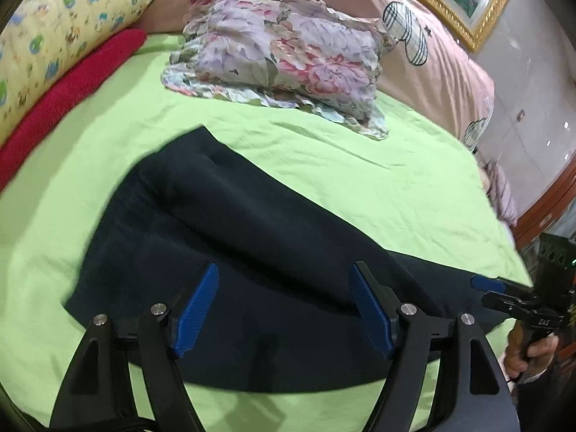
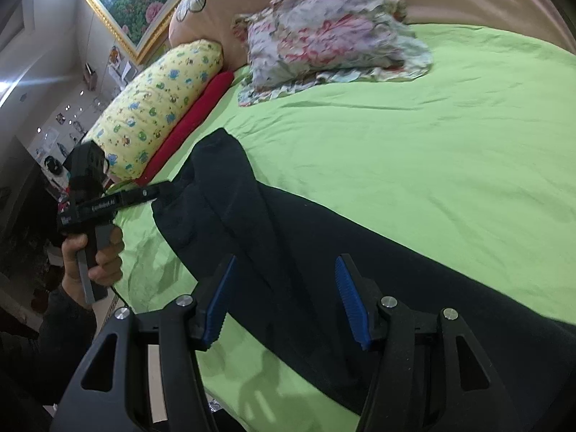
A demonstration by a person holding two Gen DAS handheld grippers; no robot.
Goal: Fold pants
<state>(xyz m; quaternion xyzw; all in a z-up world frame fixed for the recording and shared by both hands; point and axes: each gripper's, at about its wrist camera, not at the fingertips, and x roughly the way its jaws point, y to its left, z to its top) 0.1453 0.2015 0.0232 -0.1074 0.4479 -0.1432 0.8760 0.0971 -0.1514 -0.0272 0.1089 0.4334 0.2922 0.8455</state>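
My left fingers [image 1: 284, 309]: two blue pads, spread wide, hovering just above the pants with nothing pinched between them.
My right fingers [image 2: 286, 302]: two blue pads, spread too, empty, poised over the near edge of the pants.
Hands: two, one on each tool's handle; my right hand [image 1: 529, 354] shows at the edge of the left view, my left hand [image 2: 93, 255] at the edge of the right view.
Pants [image 1: 223, 237]: one pair, dark navy, lying flat on the bed close to its near edge, stretched crosswise under both tools, with a long soft crease down the cloth.
Sheet [image 1: 360, 180]: one, bright green, lightly wrinkled, covering the bed; the pants rest on it.
Red roll [image 1: 68, 90]: one, lying along the far side of the sheet, tucked against the yellow pillow.
Yellow pillow [image 1: 61, 25]: one, with small blue and green prints.
Flowered bundle [image 1: 288, 54]: one, crumpled pink and lilac cloth, well apart from the pants, toward the far end of the bed.
Pink bedding [image 1: 424, 54]: one heap behind the bundle, with a checked cartoon patch.
Room: one gold-framed picture [image 2: 126, 0] of greenery and flowers on a pale wall, bright lamp glare beside it in the right view.
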